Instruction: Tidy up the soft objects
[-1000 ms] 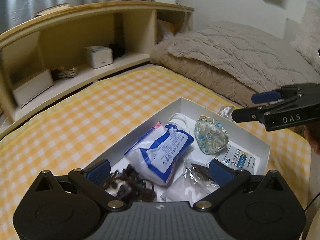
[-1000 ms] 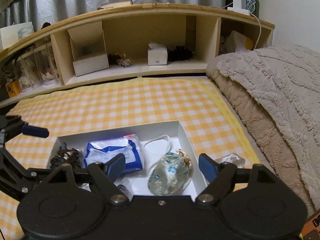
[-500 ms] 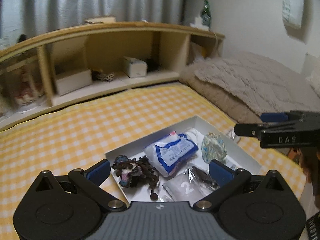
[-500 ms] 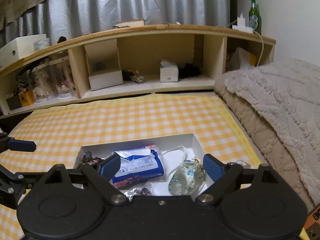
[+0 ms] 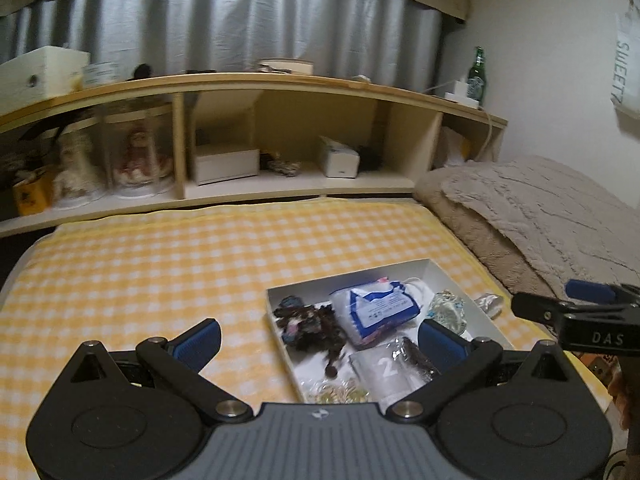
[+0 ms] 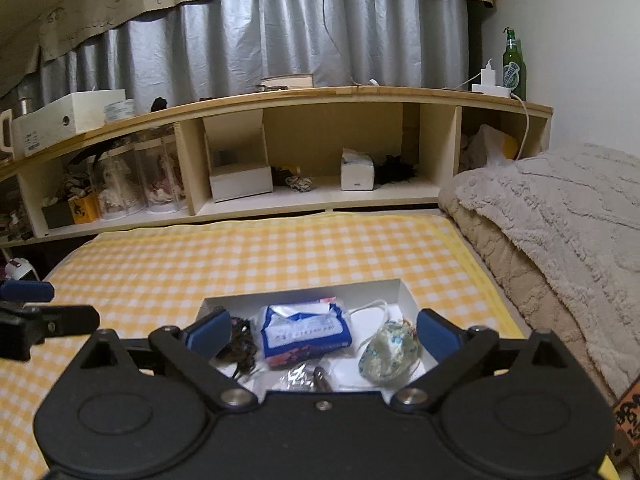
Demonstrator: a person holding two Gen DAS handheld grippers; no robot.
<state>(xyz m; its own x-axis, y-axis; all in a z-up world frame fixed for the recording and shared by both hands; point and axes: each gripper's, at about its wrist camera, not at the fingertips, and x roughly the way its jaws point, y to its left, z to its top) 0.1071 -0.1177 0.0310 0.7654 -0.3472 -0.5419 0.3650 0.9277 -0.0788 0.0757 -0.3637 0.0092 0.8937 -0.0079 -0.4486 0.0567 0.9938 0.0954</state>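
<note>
A shallow white box (image 5: pixel 442 273) (image 6: pixel 407 293) lies on the yellow checked bed. It holds a blue and white tissue pack (image 5: pixel 378 309) (image 6: pixel 306 332), a floral pouch (image 5: pixel 447 312) (image 6: pixel 388 354), a dark tangled bundle (image 5: pixel 310 324) (image 6: pixel 240 346) and clear bags (image 5: pixel 394 372). My left gripper (image 5: pixel 320 338) is open and empty, raised above the box's near left side. My right gripper (image 6: pixel 322 330) is open and empty, raised over the box's near edge. Each gripper shows at the edge of the other's view.
A wooden headboard shelf (image 6: pixel 320 196) runs along the far side with white boxes, glass domes and a green bottle (image 6: pixel 514 64). A beige fluffy blanket (image 6: pixel 560 220) lies on the right. A small clear wrapped item (image 5: pixel 490 303) lies on the sheet beside the box.
Both grippers have pulled back and risen away from the box, staying open. The left view has swung left, so the box now sits smaller and lower right.
</note>
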